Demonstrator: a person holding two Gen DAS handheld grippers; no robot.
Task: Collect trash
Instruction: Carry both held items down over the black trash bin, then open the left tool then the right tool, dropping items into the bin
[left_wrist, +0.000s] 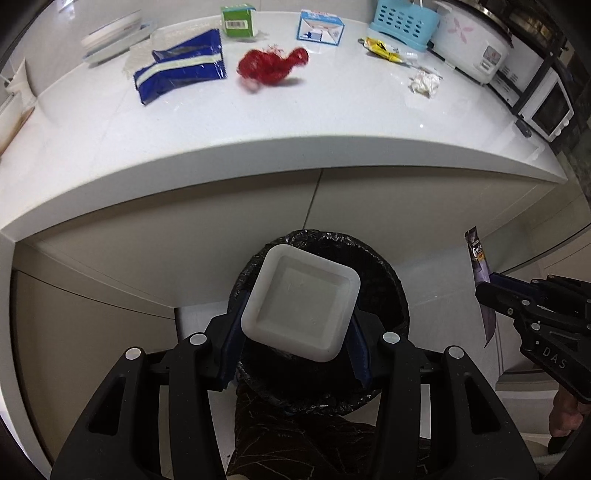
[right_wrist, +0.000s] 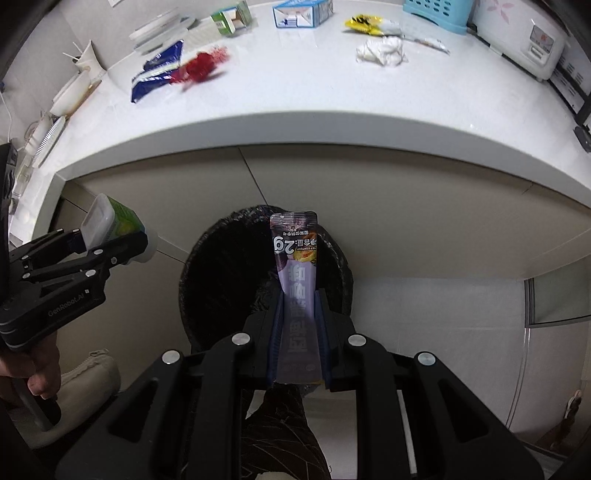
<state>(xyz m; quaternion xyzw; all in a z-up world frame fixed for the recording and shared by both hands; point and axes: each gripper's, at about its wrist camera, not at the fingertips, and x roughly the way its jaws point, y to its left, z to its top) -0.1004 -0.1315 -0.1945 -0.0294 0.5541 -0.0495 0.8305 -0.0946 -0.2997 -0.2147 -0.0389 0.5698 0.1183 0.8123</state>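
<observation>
My left gripper (left_wrist: 295, 317) is shut on a white square plastic cup (left_wrist: 301, 304), bottom toward the camera, right above the black-lined trash bin (left_wrist: 391, 291). In the right wrist view the same cup (right_wrist: 110, 221) shows a green label, held by the left gripper (right_wrist: 92, 240) at the left edge. My right gripper (right_wrist: 299, 306) is shut on a purple snack sachet (right_wrist: 297, 273) that stands upright over the bin (right_wrist: 221, 280). The sachet (left_wrist: 480, 273) and right gripper (left_wrist: 495, 291) also show at the right of the left wrist view.
On the white counter (left_wrist: 295, 118) lie a blue wrapper (left_wrist: 181, 70), red mesh (left_wrist: 271, 66), a green carton (left_wrist: 238, 20), a blue-white carton (left_wrist: 319, 27), a yellow wrapper (left_wrist: 382, 50) and a crumpled tissue (left_wrist: 424, 83). A blue basket (left_wrist: 404, 22), rice cooker (left_wrist: 472, 44) and plates (left_wrist: 110, 33) stand behind.
</observation>
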